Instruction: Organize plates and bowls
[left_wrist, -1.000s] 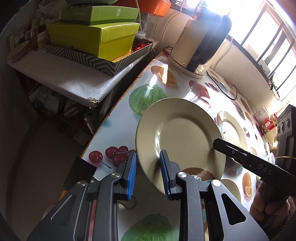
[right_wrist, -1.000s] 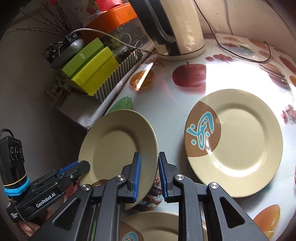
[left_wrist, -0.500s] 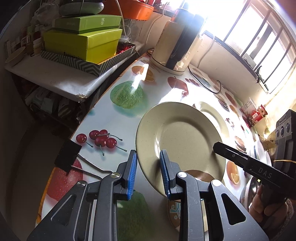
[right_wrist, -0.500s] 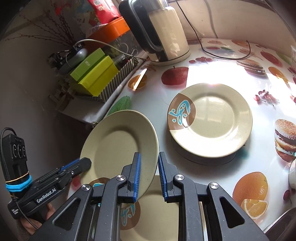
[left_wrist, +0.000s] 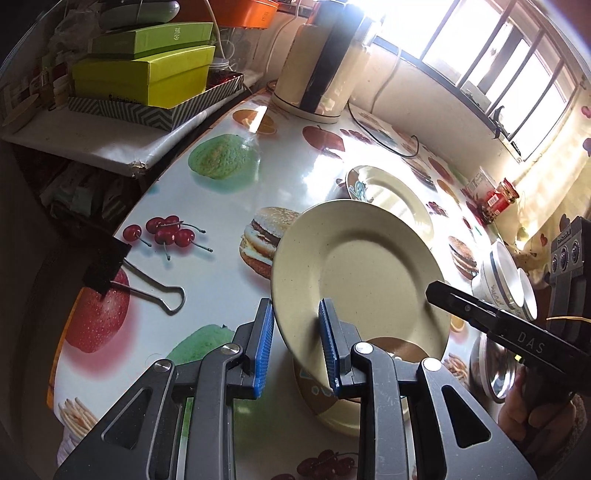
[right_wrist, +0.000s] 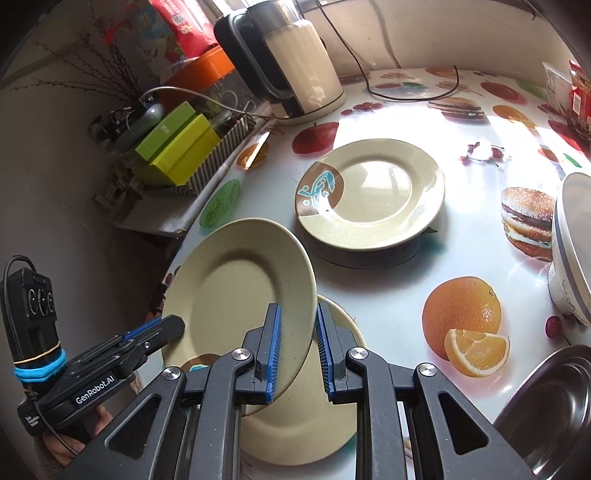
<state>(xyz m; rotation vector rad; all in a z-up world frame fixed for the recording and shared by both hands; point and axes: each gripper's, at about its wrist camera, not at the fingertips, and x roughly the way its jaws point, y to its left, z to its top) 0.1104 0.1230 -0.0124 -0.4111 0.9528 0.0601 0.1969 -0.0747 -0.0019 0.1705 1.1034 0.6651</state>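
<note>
A beige plate (left_wrist: 358, 273) is held tilted in the air between both grippers. My left gripper (left_wrist: 297, 339) grips its left rim; my right gripper (right_wrist: 297, 343) grips its right rim (right_wrist: 240, 288). Right below it a second beige plate (right_wrist: 314, 417) with a brown patch lies on the table. A third beige plate (right_wrist: 373, 192) with a brown and blue motif lies farther back, on a dark base. White bowls (left_wrist: 506, 280) with blue rims stand at the right. A steel bowl (right_wrist: 546, 410) sits at the near right.
A kettle (right_wrist: 295, 66) with its cord stands at the back of the fruit-print table (left_wrist: 229, 199). Green boxes (left_wrist: 147, 70) are stacked on a side shelf at the left. A black binder clip (left_wrist: 110, 269) lies near the table's left edge. Red jars (left_wrist: 498, 195) stand by the window.
Both grippers have lifted and carried the held plate back from the far plate, which now looks smaller. The plate beneath and the bowls have come into view.
</note>
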